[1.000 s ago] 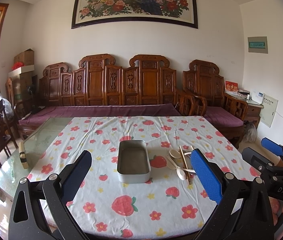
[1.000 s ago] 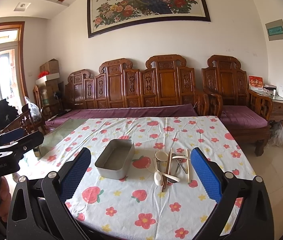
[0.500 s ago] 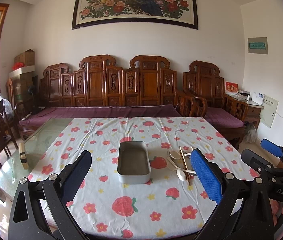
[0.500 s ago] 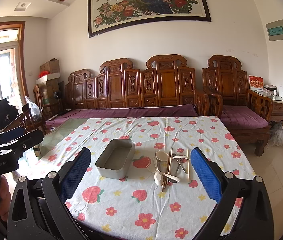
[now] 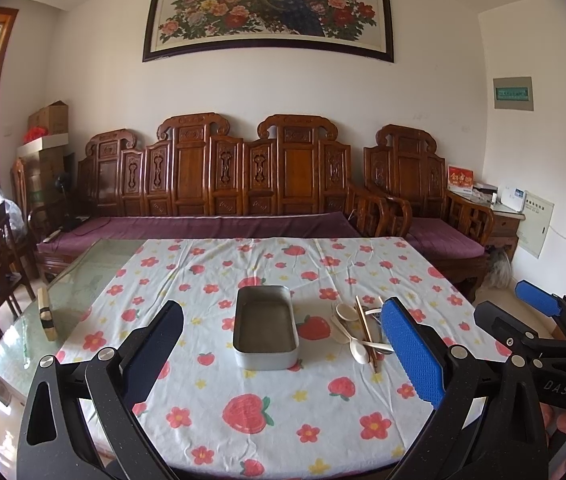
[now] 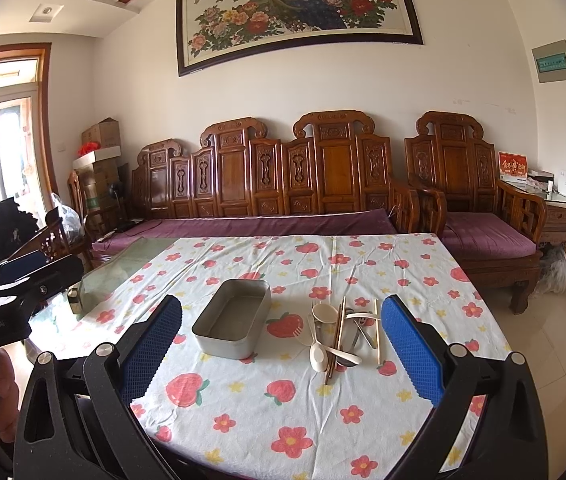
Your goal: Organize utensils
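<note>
Barely anything has been altered over the last second: both views have shifted only slightly, the utensils lie exactly as they did, and no approach has been begun, so by all appearances the task is still at its start.

Nearest, the left gripper (image 5: 283, 352) is held with its blue-padded fingers spread wide and nothing between them; the right gripper (image 6: 281, 350) is likewise gaped wide and empty, both well short of the objects.

Beyond them, on the white tablecloth printed with strawberries and flowers (image 5: 267, 432), the shallow rectangular grey metal tin (image 5: 265, 332) is seen empty. Just to its right, the heap of cream plastic spoons, wooden chopsticks and metal cutlery (image 6: 343, 336) is piled crosswise, pieces overlapping, with a small cream cup (image 6: 323, 314) among them. Singling one piece out is judged to be hindered by that tangle.

Farther off, the bare glass tabletop (image 5: 79, 276) and the carved wooden bench with purple cushion (image 5: 211, 200) are left clear of the work.
</note>
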The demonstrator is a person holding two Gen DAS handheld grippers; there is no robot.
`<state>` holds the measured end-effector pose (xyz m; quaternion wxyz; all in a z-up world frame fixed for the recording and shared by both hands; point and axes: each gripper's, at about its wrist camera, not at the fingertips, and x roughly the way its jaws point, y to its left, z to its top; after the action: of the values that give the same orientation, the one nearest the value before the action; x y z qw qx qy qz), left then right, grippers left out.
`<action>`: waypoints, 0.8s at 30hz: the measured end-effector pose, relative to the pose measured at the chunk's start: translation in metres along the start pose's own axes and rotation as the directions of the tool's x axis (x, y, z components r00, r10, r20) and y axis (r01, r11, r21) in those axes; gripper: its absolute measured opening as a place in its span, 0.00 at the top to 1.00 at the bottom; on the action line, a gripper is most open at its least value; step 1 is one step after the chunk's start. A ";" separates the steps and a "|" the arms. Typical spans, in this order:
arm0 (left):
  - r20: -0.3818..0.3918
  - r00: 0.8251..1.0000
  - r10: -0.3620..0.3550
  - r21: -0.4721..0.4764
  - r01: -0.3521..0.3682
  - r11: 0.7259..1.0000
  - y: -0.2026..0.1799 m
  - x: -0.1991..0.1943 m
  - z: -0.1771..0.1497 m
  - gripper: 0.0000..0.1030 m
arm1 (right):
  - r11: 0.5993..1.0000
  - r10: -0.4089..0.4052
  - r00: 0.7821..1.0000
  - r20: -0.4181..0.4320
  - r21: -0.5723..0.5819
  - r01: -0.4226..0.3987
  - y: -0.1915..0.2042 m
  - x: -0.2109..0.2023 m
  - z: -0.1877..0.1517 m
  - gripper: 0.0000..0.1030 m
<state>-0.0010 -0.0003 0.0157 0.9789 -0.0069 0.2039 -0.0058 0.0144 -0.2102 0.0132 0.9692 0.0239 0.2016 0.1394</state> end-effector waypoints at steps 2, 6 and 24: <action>0.001 1.000 0.001 0.000 -0.001 1.000 0.000 0.000 0.000 0.07 | 1.000 0.001 1.000 0.001 0.000 -0.001 0.000 0.000 0.000 0.03; 0.002 1.000 0.001 0.001 -0.001 1.000 0.000 0.000 0.001 0.07 | 1.000 0.003 1.000 0.002 -0.002 -0.003 0.001 -0.001 0.000 0.03; -0.052 0.999 -0.005 0.006 0.005 1.000 0.000 0.013 -0.006 0.07 | 1.000 0.011 1.000 -0.029 -0.004 -0.011 0.001 0.014 -0.008 0.03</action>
<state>0.0085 -0.0009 0.0048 0.9734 -0.0040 0.2290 -0.0091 0.0230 -0.2052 0.0002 0.9654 0.0208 0.2153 0.1456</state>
